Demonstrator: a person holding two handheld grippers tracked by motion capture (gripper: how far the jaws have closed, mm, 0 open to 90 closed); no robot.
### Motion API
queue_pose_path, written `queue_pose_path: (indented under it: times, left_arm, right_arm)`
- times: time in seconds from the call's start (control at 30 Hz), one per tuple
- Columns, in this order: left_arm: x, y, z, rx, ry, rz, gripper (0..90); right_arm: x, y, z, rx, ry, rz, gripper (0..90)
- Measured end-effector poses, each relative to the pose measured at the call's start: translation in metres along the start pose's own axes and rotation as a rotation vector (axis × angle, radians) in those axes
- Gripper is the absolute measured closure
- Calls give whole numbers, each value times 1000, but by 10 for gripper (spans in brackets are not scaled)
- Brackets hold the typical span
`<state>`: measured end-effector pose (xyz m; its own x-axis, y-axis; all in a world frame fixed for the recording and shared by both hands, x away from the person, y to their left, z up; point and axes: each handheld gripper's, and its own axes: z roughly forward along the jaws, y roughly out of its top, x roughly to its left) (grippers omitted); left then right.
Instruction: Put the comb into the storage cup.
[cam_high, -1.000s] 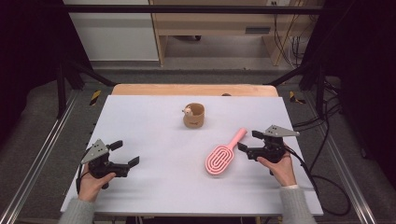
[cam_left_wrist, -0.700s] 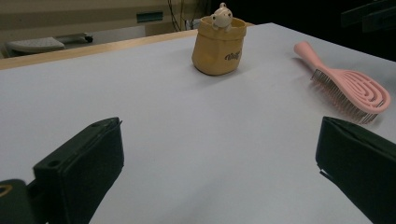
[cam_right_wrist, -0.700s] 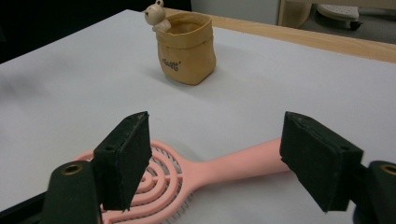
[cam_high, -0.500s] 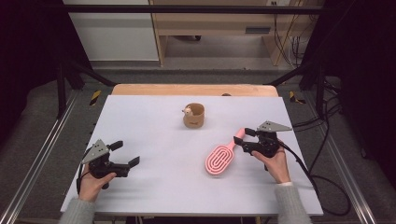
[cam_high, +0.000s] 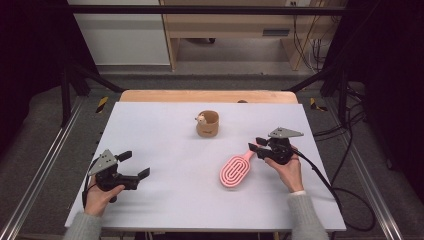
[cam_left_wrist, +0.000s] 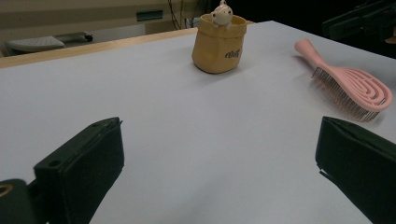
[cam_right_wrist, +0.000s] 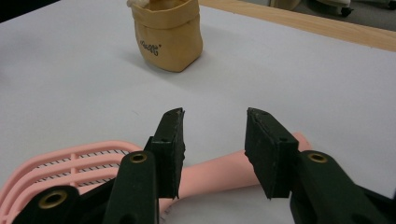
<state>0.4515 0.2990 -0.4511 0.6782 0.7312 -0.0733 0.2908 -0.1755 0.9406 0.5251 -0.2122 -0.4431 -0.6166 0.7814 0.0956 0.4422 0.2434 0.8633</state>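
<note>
A pink hairbrush (cam_high: 236, 171) lies on the white table (cam_high: 165, 140), right of centre, bristles down, its handle pointing away and to the right. My right gripper (cam_high: 260, 147) sits at the handle's end. In the right gripper view the gripper (cam_right_wrist: 215, 116) is open, its jaws standing apart just over the pink handle (cam_right_wrist: 224, 172), which runs across beneath them. My left gripper (cam_high: 135, 164) rests near the table's front left, open and holding nothing (cam_left_wrist: 219, 135). A tan pouch (cam_high: 207, 124) with a small figure at its rim stands upright in the far middle.
A wooden strip (cam_high: 207, 96) runs along the table's far edge. In the left gripper view the pouch (cam_left_wrist: 219, 44) and the brush (cam_left_wrist: 355, 91) lie ahead of the jaws across bare table. A cable (cam_high: 325, 180) trails from the right gripper off the right side.
My right gripper has moved forward and left, up to the brush handle. The left gripper has stayed where it was.
</note>
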Motion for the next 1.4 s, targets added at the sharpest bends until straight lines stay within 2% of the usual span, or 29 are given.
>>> queue_pose_path:
  times: [0.27,0.53,0.8,1.0,1.4]
  left_arm:
    - [0,0,0,0,2,-1,11]
    - [0,0,1,1,2,1,11]
    - [0,0,0,0,1,-1,12]
    - [1,-1,1,0,2,-1,12]
    - [1,-1,1,2,2,-2,13]
  right_arm:
    - [-3,1,9,22,-13,1,678]
    - [-5,1,20,65,-33,-20,782]
    - [-6,0,31,93,-39,-21,854]
    - [-8,0,36,106,-48,-28,900]
    - [-11,-2,43,148,-66,-40,900]
